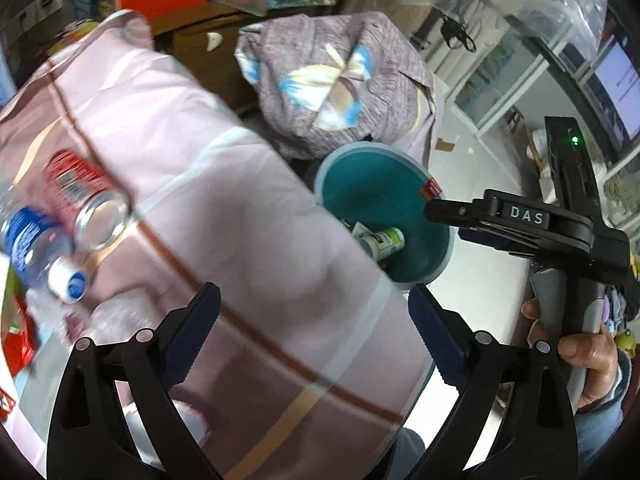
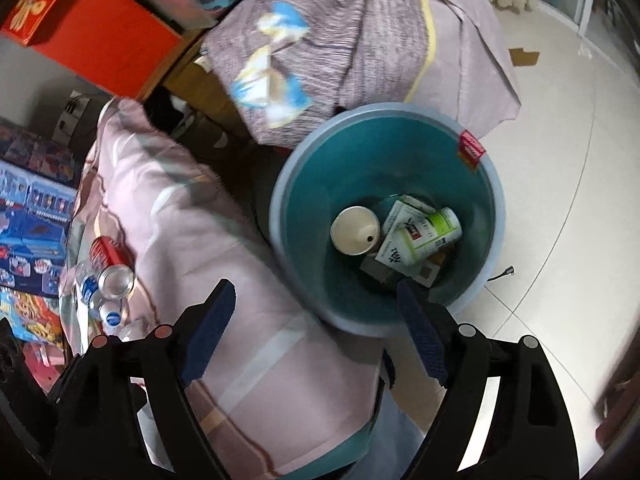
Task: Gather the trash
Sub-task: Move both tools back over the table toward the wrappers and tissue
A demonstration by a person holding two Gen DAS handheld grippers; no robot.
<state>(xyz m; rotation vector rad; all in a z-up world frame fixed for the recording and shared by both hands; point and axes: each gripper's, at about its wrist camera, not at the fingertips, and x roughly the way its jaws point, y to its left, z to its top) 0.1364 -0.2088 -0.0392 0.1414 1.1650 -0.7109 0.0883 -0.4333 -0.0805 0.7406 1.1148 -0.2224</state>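
A teal waste bin [image 2: 486, 216] stands on the floor beside a pink-covered surface [image 2: 224, 240]. Inside it lie a paper cup [image 2: 354, 230], a green-and-white bottle [image 2: 424, 236] and cartons. The bin also shows in the left wrist view [image 1: 360, 184]. A red can [image 1: 86, 200] and a clear water bottle with a blue label [image 1: 38, 250] lie on the pink cover at the left; both show small in the right wrist view [image 2: 106, 260]. My left gripper [image 1: 314, 332] is open and empty over the cover. My right gripper [image 2: 316, 328] is open and empty, above the bin's near edge.
A bundle in purple patterned cloth [image 2: 344, 44] sits behind the bin. An orange-red box [image 2: 100, 36] stands at the back left. Colourful packaging [image 2: 28, 216] lies at the far left. White tiled floor [image 2: 560, 184] lies right of the bin.
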